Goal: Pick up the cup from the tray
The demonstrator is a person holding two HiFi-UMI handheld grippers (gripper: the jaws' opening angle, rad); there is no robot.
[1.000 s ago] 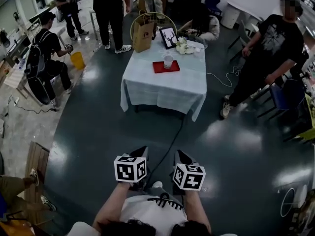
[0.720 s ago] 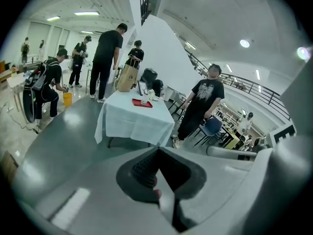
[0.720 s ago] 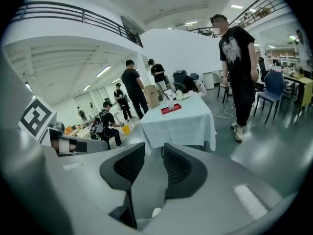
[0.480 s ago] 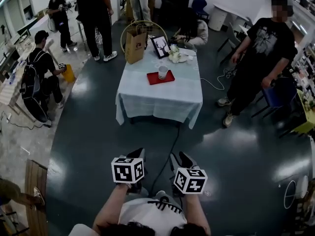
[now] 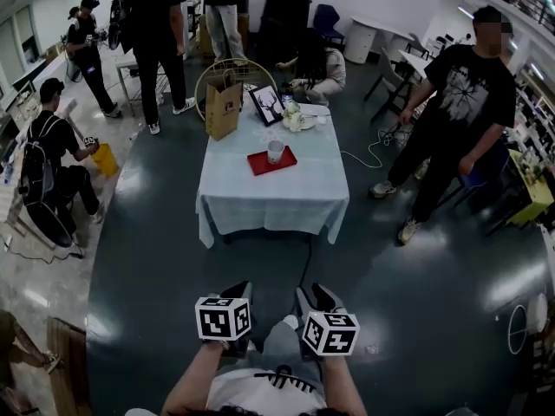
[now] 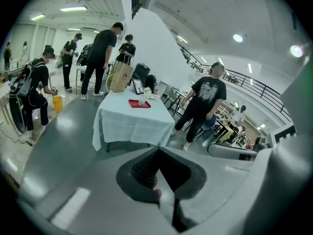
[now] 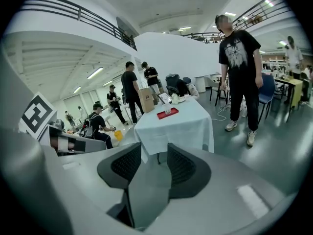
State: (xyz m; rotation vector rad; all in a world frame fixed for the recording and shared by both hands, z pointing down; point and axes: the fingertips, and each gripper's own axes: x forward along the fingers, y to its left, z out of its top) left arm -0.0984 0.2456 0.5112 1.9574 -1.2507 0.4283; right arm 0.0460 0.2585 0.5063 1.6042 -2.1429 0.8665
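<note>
A white cup (image 5: 276, 151) stands on a red tray (image 5: 270, 161) on a table draped in a white cloth (image 5: 269, 199), some way ahead of me across the dark floor. Both grippers are held low and close to my body, far from the table. My left gripper (image 5: 240, 289) has its jaws shut, tips touching, with nothing in them. My right gripper (image 5: 314, 293) is open and empty. In the left gripper view the cup (image 6: 142, 102) and tray (image 6: 139, 104) are small, above the left gripper (image 6: 157, 153). In the right gripper view the cup (image 7: 167, 110) sits beyond the right gripper (image 7: 149, 155).
A brown paper bag (image 5: 222, 107), a picture frame (image 5: 266, 104) and white items (image 5: 295, 118) fill the table's far end. A person in black (image 5: 455, 120) stands right of the table, another crouches at the left (image 5: 48, 172) near a yellow bucket (image 5: 104, 159). A cable (image 5: 303, 258) runs across the floor.
The table with tray and cup has come nearer and lower in the head view as I move toward it. Both grippers have stayed low in front of me.
</note>
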